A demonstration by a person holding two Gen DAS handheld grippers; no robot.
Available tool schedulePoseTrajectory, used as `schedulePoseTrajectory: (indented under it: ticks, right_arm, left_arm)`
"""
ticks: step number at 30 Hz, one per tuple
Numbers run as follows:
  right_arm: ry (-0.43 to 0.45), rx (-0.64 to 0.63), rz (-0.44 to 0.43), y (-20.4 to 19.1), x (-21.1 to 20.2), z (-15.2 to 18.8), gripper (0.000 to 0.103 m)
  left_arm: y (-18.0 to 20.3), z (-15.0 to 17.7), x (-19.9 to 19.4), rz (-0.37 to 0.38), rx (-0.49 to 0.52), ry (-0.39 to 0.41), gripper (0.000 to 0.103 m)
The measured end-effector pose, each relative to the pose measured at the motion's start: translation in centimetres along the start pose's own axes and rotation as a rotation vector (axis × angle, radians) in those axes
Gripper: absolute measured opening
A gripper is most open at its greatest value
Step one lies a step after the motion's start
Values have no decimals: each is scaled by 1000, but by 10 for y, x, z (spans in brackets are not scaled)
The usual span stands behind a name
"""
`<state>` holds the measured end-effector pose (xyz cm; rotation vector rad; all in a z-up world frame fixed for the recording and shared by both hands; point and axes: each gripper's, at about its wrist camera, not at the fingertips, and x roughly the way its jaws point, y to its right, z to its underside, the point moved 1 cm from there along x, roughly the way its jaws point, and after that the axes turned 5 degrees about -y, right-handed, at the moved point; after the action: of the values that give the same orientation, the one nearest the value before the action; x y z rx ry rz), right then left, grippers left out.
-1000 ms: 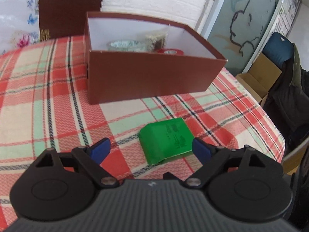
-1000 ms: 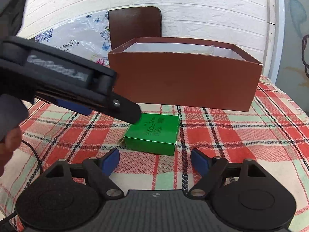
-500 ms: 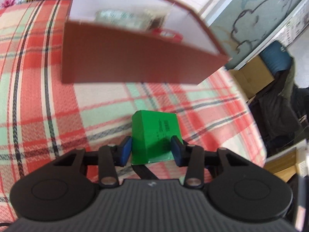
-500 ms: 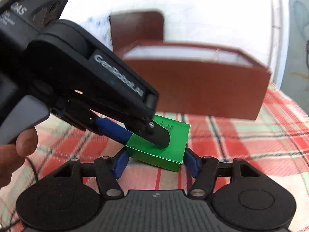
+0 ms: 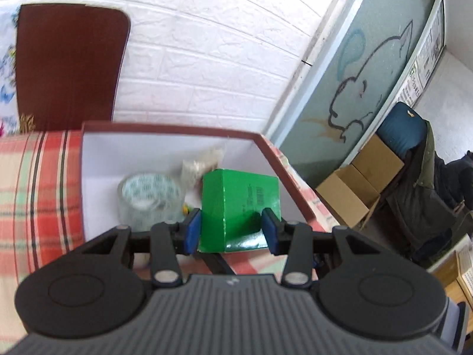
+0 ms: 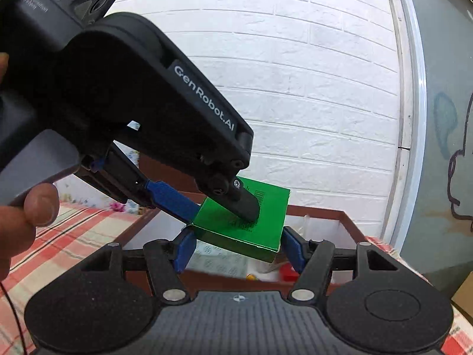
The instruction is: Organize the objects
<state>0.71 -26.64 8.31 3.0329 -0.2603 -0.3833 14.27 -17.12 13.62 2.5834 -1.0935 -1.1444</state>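
Observation:
A flat green box point(image 5: 240, 207) is held in the air over the open brown cardboard box point(image 5: 171, 127). My left gripper point(image 5: 232, 230) is shut on the green box across its flat faces. My right gripper point(image 6: 239, 247) is shut on the same green box point(image 6: 245, 222) across its side edges. In the right wrist view the left gripper reaches in from the upper left, and its blue finger point(image 6: 171, 199) presses the green box. The brown box's rim point(image 6: 322, 212) lies just below.
Inside the brown box lie a roll of clear tape point(image 5: 149, 195), a small clear bag point(image 5: 204, 162) and something red point(image 6: 288, 272). The box stands on a red plaid tablecloth point(image 5: 35, 183). A brown chair back point(image 5: 68, 65) stands behind. Cardboard boxes point(image 5: 363, 183) sit at the right.
Both grippers closed on the green box on the tablecloth and lifted it together. It now hangs over the open brown box.

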Motion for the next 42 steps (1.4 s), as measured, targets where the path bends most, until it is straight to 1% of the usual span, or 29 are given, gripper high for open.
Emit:
schedulePoseTrajectory:
  ticks: [2,4,5,7,10,11,12,18,20,22,23,24,26,28,30,32,36,39,42]
  right_arm:
    - [-14,-4,19,5,15,0,63]
    - [-52,-24,27,7,32,4,65]
    - [-78,-33,38,8,40,7,64]
    - [-91,7,48,13,45,11,69]
    - [-78,41,41,17,35,10,69]
    - [-75,45,46,17,30,11,69]
    - [-78,55,43,17,26,12,69]
    - [-66,130,49,12,-17,21,72]
    - [-83,151,44,16,-29,26,73]
    - [-110,166,35,11,-37,29,73]
    - [-128,176,30,11,-44,34,73]
    - [-150,189,25,12,-40,35,74]
    - [-193,220,20,16,-33,48,74]
    - [-234,251,15,16,-42,59,74]
    - [-269,278,10,18,-44,68,74]
    - [-294,295,5,17,-50,71,74]
    - [-287,322,-2,19,-66,66,74]
    - [-277,348,-12,20,-76,63,77]
    - [-287,368,-33,18,-82,63,78]
  left_arm:
    - [0,-9,11,-12,11,-6,46]
    - [-1,-12,24,-50,28,-13,47]
    - [0,-11,33,-89,43,-13,49]
    - [-3,-8,43,-181,57,-24,53]
    - [-14,0,44,-189,37,-38,55]
    - [-16,2,43,-202,37,-39,60]
    - [-17,5,41,-210,37,-35,61]
    - [-8,28,15,-229,79,-3,62]
    - [-2,38,7,-227,84,7,65]
    - [2,48,0,-228,92,18,67]
    - [6,53,-4,-242,112,38,69]
    - [9,58,-8,-257,129,41,71]
    - [13,67,-15,-261,138,31,71]
    - [13,76,-22,-264,135,26,71]
    - [11,85,-26,-281,128,15,72]
    - [8,95,-26,-306,115,-14,72]
    - [3,111,-28,-366,95,-67,73]
    - [1,122,-31,-398,90,-88,78]
    - [-3,133,-35,-420,74,-101,82]
